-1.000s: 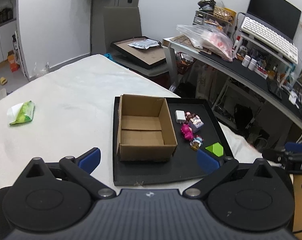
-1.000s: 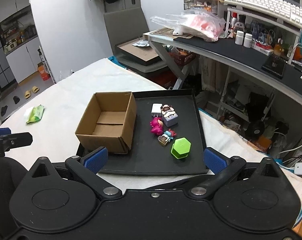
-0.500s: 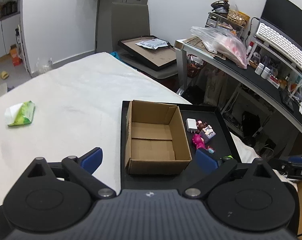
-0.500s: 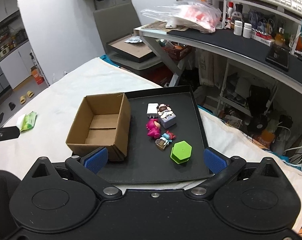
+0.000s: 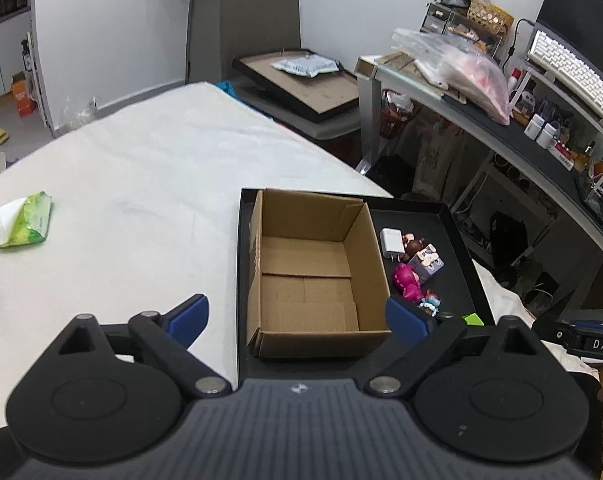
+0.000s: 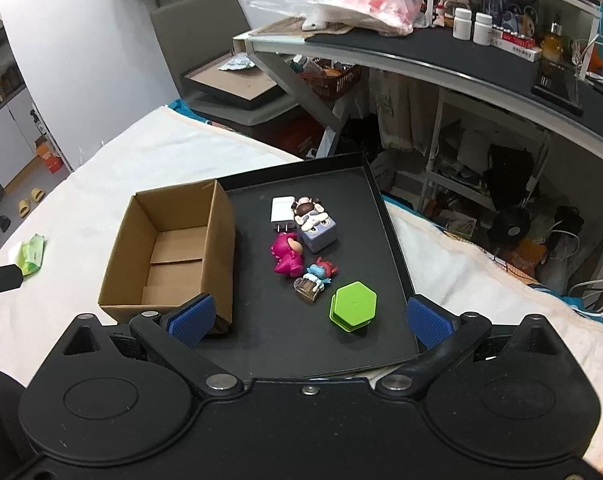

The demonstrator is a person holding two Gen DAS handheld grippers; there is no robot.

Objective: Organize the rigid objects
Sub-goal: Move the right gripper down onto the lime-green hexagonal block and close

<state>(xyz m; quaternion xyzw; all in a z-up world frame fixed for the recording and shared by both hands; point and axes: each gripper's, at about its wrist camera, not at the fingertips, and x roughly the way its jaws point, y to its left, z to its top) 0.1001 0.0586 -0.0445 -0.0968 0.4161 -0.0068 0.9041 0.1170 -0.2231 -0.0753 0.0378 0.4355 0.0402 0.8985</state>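
Note:
An open, empty cardboard box stands on the left part of a black tray. Right of it lie a white charger, a lilac cube figure, a pink figure, a small blue figure and a green hexagonal box. My left gripper hovers at the box's near wall; its jaws are closing, the box's width shows between the pads, and no pad presses on it. My right gripper is open over the tray's near part, nothing held.
A green tissue packet lies on the white table cover at the left. Beyond the table stand a grey chair bearing a framed board and a cluttered desk. The table edge drops off just right of the tray.
Both grippers have moved forward and down toward the tray. The box now sits centred between the left pads, which stand slightly closer together. No object has moved.

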